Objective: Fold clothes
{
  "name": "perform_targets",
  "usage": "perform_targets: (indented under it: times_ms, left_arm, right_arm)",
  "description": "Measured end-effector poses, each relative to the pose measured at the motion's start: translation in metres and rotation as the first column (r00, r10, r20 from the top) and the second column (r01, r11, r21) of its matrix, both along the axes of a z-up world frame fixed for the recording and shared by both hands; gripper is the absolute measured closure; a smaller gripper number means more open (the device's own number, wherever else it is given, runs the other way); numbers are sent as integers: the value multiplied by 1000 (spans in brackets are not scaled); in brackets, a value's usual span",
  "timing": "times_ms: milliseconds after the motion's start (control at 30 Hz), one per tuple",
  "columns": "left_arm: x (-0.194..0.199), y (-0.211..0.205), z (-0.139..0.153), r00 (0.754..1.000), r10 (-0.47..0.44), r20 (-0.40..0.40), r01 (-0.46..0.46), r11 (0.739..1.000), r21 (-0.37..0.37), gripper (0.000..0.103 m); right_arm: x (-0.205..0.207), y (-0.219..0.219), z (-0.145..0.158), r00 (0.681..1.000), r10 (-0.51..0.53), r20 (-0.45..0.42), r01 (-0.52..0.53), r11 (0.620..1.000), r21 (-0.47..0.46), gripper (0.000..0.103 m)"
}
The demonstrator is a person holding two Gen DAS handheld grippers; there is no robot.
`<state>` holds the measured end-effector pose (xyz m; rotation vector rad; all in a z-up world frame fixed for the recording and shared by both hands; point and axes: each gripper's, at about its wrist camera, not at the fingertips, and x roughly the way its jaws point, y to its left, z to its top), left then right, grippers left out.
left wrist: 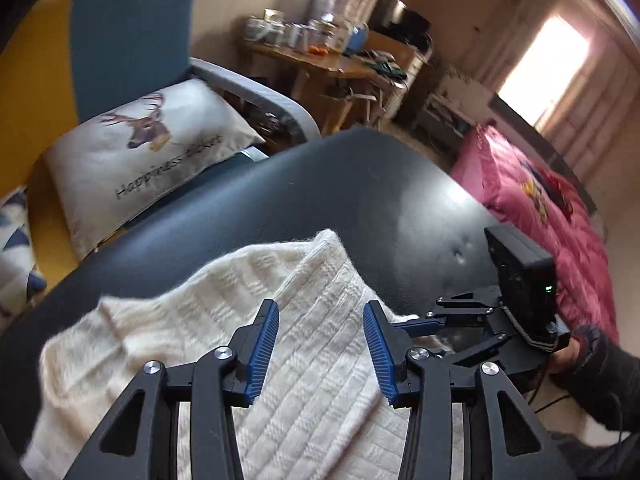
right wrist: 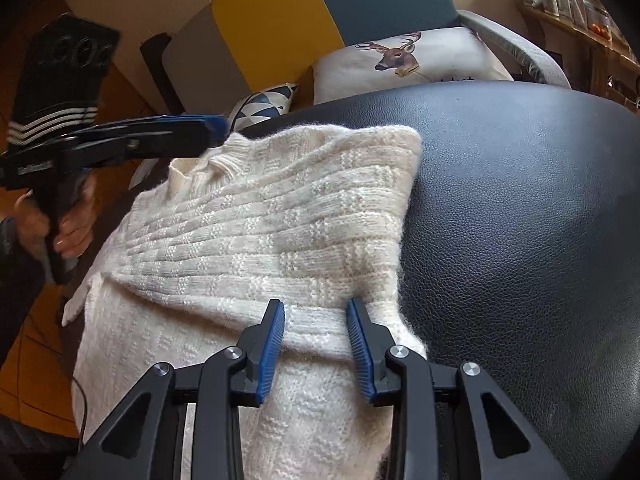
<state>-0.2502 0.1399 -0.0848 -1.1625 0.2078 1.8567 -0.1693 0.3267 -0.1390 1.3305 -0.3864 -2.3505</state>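
Note:
A cream knitted sweater (right wrist: pixel 260 232) lies folded on a black leather surface (right wrist: pixel 520 220), its collar at the far left. My right gripper (right wrist: pixel 315 304) rests at the near edge, jaws apart. The ribbed hem (right wrist: pixel 316 328) lies flat between its fingers, unpinched. In the left wrist view my left gripper (left wrist: pixel 320 306) hovers open over the sweater (left wrist: pixel 224 320) with nothing between the pads. From the right wrist view the left gripper (right wrist: pixel 216 124) is side-on near the collar, held by a hand (right wrist: pixel 72 232). The right gripper's camera housing (left wrist: pixel 520 264) shows at right.
A deer-print pillow (left wrist: pixel 148 148) and a patterned cushion (right wrist: pixel 268 104) sit on a yellow and blue armchair (left wrist: pixel 128 32) behind the leather surface (left wrist: pixel 360 184). A pink blanket (left wrist: pixel 532 200) lies to the right. A cluttered wooden table (left wrist: pixel 320 52) stands at the back.

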Motion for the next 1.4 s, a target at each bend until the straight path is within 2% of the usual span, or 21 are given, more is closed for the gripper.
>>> perform_targets:
  times_ms: [100, 233, 433, 567, 600, 633, 667, 767, 833, 900, 967, 1100, 1167, 1233, 1267, 1300, 1367, 1400]
  left_arm:
    - [-22, 33, -17, 994, -108, 22, 109, 992, -67, 58]
    - [-45, 57, -38, 972, -210, 107, 219, 972, -80, 58]
    - [-72, 73, -63, 943, -236, 235, 260, 963, -75, 54]
    - [-81, 70, -62, 939, -232, 252, 252, 966, -51, 55]
    - [-79, 72, -62, 939, -237, 250, 256, 966, -45, 60]
    - [-75, 75, -62, 939, -253, 233, 271, 961, -51, 85]
    - [-69, 79, -62, 941, -272, 204, 290, 954, -68, 97]
    - [-63, 75, -53, 957, -265, 116, 272, 961, -46, 97]
    - [-72, 64, -49, 978, -193, 79, 194, 981, 2, 97]
    - [-79, 56, -62, 992, -116, 52, 117, 993, -24, 103]
    - [-83, 49, -73, 998, -55, 44, 57, 998, -38, 103]
    - [-74, 49, -65, 1000, -26, 11, 27, 998, -55, 103]
    - [-70, 42, -50, 1000, -6, 8, 6, 1000, -6, 103]
    - [-63, 35, -34, 999, -49, 16, 48, 998, 48, 100]
    - [-60, 34, -30, 997, -75, 18, 74, 996, 41, 99]
    - [-59, 34, -30, 995, -100, 24, 100, 995, 19, 95]
    - [-60, 37, -34, 986, -157, 58, 158, 987, -21, 76]
    - [-60, 38, -38, 982, -174, 79, 178, 983, -39, 62]
  right_arm:
    - [-1, 8, -2, 1000, 26, -17, -27, 998, -49, 70]
    - [-2, 13, -5, 998, 46, -35, -49, 995, -90, 70]
    - [1, 10, -4, 995, 82, -60, -85, 995, -55, 70]
    - [2, 7, -4, 994, 88, -65, -90, 996, -29, 70]
    - [2, 6, -4, 994, 89, -67, -90, 996, -18, 70]
    - [3, 4, -4, 994, 89, -69, -90, 996, -6, 70]
    - [4, 3, -4, 993, 90, -72, -90, 996, 6, 69]
    - [7, -1, -4, 992, 93, -84, -90, 995, 41, 69]
    - [8, -3, -5, 991, 95, -91, -90, 994, 57, 70]
    - [9, -8, -4, 990, 107, -93, -98, 991, 95, 70]
    - [9, -13, -3, 988, 119, -95, -106, 986, 132, 70]
    - [8, -17, -2, 988, 127, -85, -111, 980, 165, 70]
    - [9, -16, -3, 990, 115, -85, -101, 982, 157, 70]
    - [9, -17, -3, 990, 110, -85, -96, 982, 160, 70]
    - [9, -18, -3, 990, 108, -86, -93, 983, 161, 70]
    - [10, -18, -3, 991, 106, -86, -91, 983, 162, 70]
    - [10, -20, -4, 991, 100, -86, -84, 982, 166, 70]
    - [10, -21, -4, 991, 98, -87, -82, 983, 167, 70]
